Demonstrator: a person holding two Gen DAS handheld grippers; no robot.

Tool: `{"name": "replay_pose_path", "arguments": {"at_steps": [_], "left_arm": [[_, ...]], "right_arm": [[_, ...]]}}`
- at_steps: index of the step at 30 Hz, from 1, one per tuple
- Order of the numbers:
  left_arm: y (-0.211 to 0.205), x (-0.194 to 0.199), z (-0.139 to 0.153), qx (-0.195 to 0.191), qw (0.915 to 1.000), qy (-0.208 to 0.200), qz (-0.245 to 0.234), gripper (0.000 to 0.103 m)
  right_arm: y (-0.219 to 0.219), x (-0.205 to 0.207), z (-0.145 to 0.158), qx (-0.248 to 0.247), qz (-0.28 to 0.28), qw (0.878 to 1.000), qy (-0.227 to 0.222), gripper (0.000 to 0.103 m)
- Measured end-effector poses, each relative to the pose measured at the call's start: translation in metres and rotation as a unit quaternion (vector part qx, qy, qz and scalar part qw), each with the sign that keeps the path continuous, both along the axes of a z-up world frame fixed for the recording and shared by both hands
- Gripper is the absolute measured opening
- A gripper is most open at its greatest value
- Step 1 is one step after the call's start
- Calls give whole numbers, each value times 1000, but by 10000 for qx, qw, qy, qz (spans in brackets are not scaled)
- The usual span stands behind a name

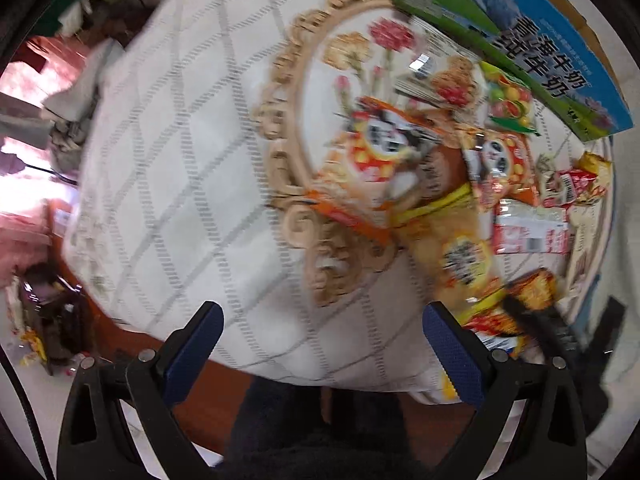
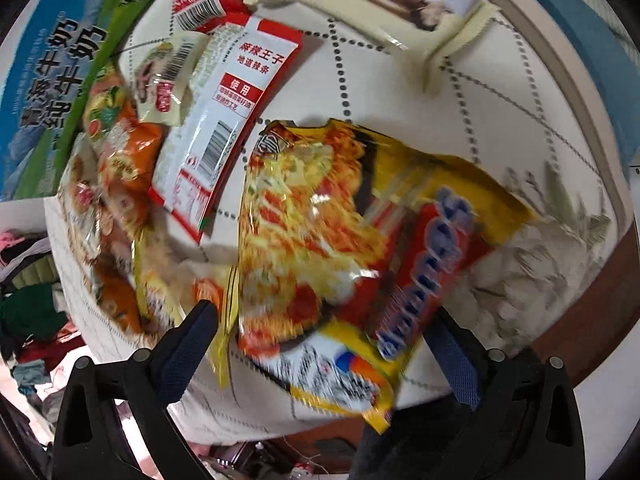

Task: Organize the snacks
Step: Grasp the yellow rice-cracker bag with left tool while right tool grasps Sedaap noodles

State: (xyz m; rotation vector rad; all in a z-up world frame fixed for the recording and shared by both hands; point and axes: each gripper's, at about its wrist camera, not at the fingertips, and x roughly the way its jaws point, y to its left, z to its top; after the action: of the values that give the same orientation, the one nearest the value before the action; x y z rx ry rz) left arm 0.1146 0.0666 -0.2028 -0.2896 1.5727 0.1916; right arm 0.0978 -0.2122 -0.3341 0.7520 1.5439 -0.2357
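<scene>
Yellow noodle packet [image 2: 340,248] flat on white quilted tablecloth [image 2: 440,92], glossy crinkled foil, long axis diagonal, lower end between right gripper [image 2: 324,344] fingers, spread, no contact seen. Ornate oval tray [image 1: 288,184] left of packet. Left gripper [image 1: 324,344] spread, empty.

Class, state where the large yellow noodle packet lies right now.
In the right wrist view, the yellow noodle packet lies on the white tablecloth, between the open right tool's fingers, right of the red-and-white packet.

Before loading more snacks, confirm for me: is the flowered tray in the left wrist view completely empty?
No. An orange snack packet already lies on the tray, overlapping its carved rim.
</scene>
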Motion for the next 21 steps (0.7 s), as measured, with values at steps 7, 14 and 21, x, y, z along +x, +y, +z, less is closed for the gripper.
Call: {"name": "replay_pose_path", "arguments": {"at_steps": [7,14,21], "left_arm": [[-51,49,-55,-1051,9927,575,100,102],[-66,60,-97,-1396,9869,776,211,74],[-92,24,-77,12,9846,204,-1739,72]], "right_arm": [[-1,-3,-19,-8,336,9994,-59,92],[-3,4,-19,-321,1171,9926,-8,90],[30,36,-31,-940,2573,9617,89,91]]}}
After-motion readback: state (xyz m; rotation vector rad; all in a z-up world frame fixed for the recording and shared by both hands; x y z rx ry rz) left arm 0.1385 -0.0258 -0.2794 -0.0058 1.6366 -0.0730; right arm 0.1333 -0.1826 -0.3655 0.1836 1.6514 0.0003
